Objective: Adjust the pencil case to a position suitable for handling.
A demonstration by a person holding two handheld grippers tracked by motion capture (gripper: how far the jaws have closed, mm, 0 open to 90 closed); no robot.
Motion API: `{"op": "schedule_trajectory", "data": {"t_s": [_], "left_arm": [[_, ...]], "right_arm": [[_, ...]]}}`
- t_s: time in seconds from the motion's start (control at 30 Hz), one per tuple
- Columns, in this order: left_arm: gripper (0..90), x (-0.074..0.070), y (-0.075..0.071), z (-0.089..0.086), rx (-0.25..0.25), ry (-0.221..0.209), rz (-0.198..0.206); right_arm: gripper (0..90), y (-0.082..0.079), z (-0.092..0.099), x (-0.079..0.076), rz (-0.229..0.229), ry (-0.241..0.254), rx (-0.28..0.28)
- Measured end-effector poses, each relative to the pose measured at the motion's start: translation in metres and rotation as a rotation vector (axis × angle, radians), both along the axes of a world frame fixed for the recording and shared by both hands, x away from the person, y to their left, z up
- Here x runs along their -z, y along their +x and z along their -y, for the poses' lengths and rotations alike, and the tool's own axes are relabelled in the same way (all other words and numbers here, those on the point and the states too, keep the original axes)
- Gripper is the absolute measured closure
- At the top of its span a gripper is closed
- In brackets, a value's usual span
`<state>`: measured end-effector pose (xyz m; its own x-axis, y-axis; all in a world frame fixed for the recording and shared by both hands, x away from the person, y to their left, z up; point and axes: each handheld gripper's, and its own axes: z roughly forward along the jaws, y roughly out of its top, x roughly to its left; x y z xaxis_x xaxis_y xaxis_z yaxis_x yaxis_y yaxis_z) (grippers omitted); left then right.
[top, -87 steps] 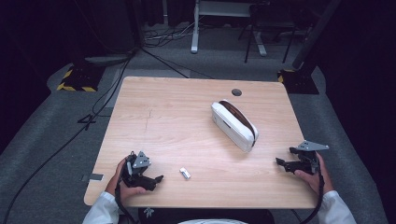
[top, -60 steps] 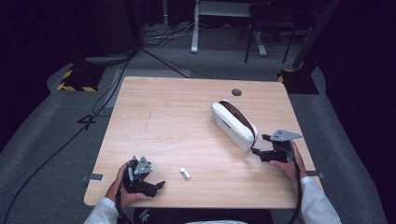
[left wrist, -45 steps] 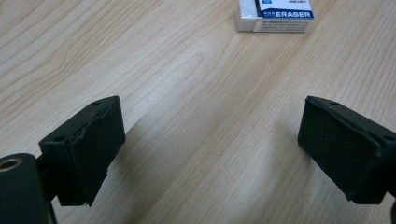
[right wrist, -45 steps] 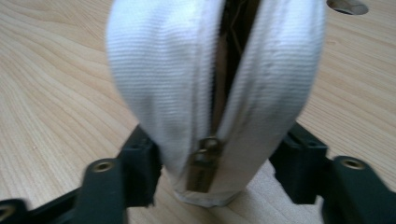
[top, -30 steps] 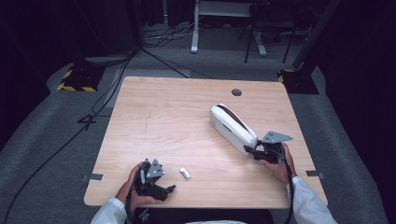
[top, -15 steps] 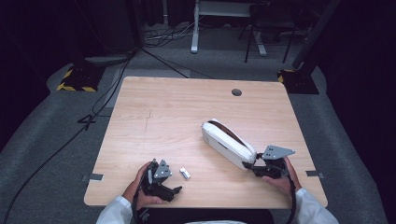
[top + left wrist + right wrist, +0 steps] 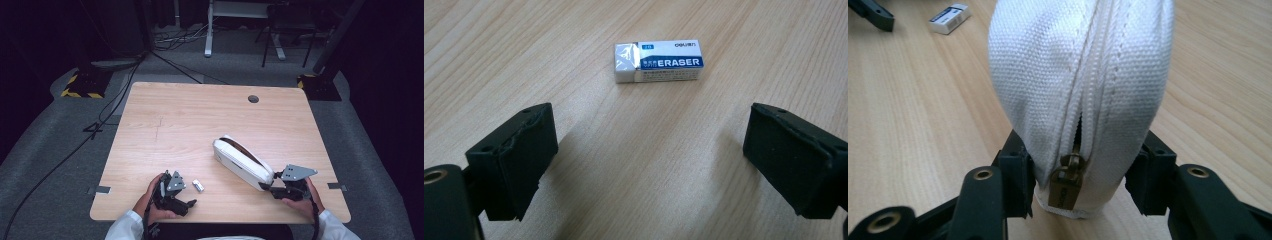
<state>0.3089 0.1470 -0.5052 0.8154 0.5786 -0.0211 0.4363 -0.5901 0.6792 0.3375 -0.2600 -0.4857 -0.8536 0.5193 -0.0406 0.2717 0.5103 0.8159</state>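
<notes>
A white zipped pencil case point(image 7: 242, 162) lies slantwise on the wooden table point(image 7: 200, 115), its zip partly undone along the far side. My right gripper point(image 7: 267, 187) is shut on the case's near end. In the right gripper view both pads press the fabric of the pencil case point(image 7: 1078, 75) on either side of the brass zip pull point(image 7: 1068, 182), right gripper point(image 7: 1080, 185). A small white and blue eraser point(image 7: 198, 186) lies near the front edge. My left gripper point(image 7: 186, 198) stands open just short of it; the eraser point(image 7: 658, 61) rests beyond the spread jaws of the left gripper point(image 7: 649, 160).
The table has a round cable hole point(image 7: 253, 99) at the back right. Dark floor with cables point(image 7: 125, 85) and a stand's feet point(image 7: 235, 30) surrounds it. The eraser point(image 7: 949, 18) lies left of the case in the right gripper view.
The right gripper closed on the case's end and drew it toward the front edge, the case sliding left and nearer. The left hand edged right toward the eraser.
</notes>
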Motion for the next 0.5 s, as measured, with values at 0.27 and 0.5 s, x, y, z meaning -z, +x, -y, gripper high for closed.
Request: {"op": "schedule_trajectory", "data": {"t_s": [0.27,0.5], "left_arm": [[7.8,0.000,-0.001,0.006,0.001,0.002,0.000],[7.9,0.000,0.001,0.012,-0.010,0.000,0.000]], "right_arm": [[48.3,-0.006,-0.004,0.001,-0.003,0.005,-0.025],[50.6,-0.009,-0.005,0.001,0.011,0.003,-0.038]]}}
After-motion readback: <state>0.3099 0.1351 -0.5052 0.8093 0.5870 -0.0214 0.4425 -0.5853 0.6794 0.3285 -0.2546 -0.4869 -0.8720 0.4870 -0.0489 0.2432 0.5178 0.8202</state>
